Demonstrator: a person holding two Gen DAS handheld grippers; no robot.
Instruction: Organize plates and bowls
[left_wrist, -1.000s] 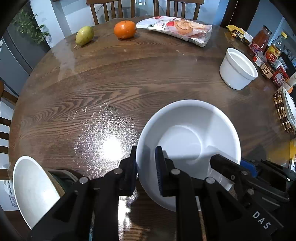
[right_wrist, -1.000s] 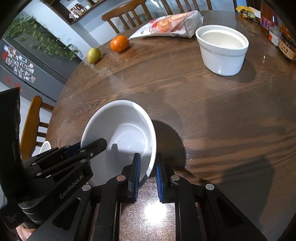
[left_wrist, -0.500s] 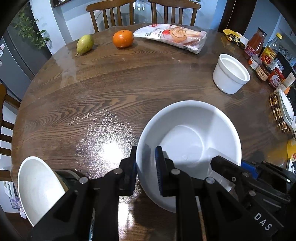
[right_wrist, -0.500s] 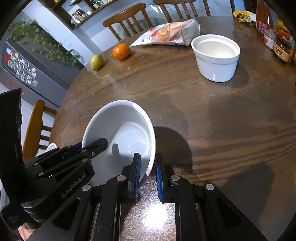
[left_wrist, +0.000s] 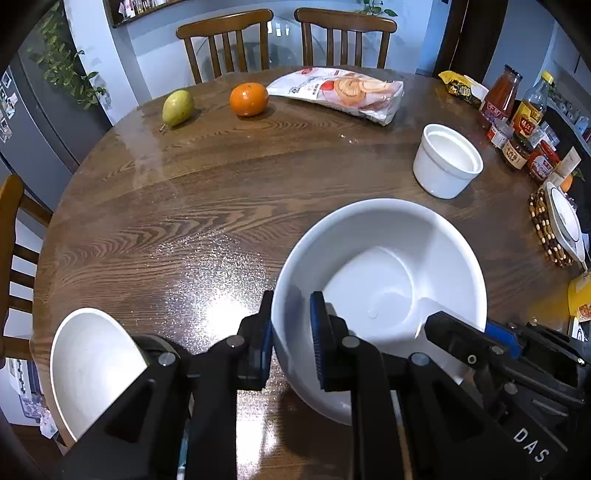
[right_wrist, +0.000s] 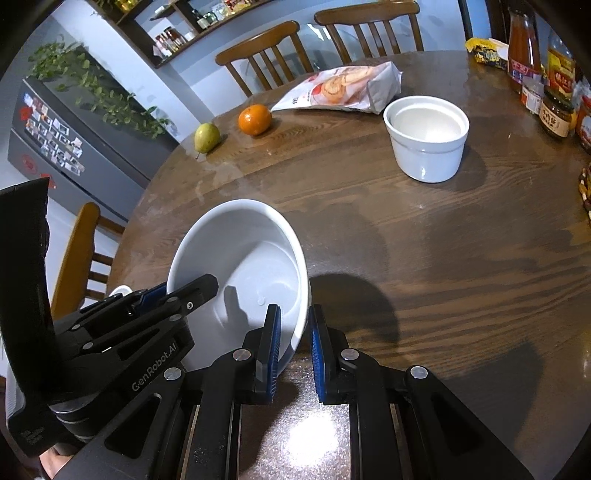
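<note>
A large white bowl (left_wrist: 384, 266) is held above the round wooden table (left_wrist: 221, 192) by both grippers. My left gripper (left_wrist: 291, 332) is shut on its left rim. My right gripper (right_wrist: 294, 339) is shut on its right rim; the bowl also shows in the right wrist view (right_wrist: 240, 266). A smaller white ramekin (left_wrist: 445, 160) stands at the right of the table, seen too in the right wrist view (right_wrist: 426, 136). Another white bowl (left_wrist: 92, 365) sits tilted at the table's near left edge. A white plate (left_wrist: 565, 221) lies on a beaded mat at far right.
A pear (left_wrist: 178, 108), an orange (left_wrist: 249, 99) and a snack bag (left_wrist: 340, 92) lie at the far side. Sauce bottles and jars (left_wrist: 517, 110) stand at the right edge. Wooden chairs (left_wrist: 288, 40) surround the table. A fridge (right_wrist: 74, 147) stands to the left.
Both grippers have lifted the large bowl and drawn it back toward me; the far objects look smaller and more of the room shows. The grips are unchanged.
</note>
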